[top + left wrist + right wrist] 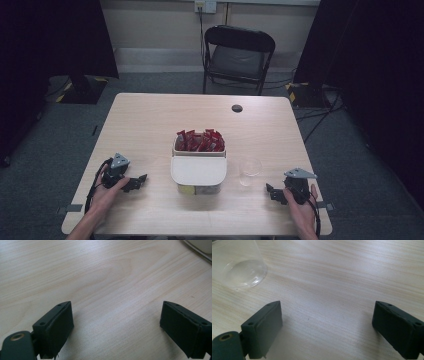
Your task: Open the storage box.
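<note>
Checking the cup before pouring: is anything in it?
No, the clear cup stands empty on the table.

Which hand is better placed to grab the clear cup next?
Right. The right gripper rests open just beside the clear cup, which stands upright before its jaws. The left gripper lies beyond the white box.

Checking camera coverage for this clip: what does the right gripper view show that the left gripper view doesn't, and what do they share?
Right gripper view: the base of a clear plastic cup standing on the table, up and left of the right claw. Left gripper view: a pale curved edge of the white container in the top right corner, beyond the left claw. Both: light wood table and open black jaws with nothing between them.
</note>
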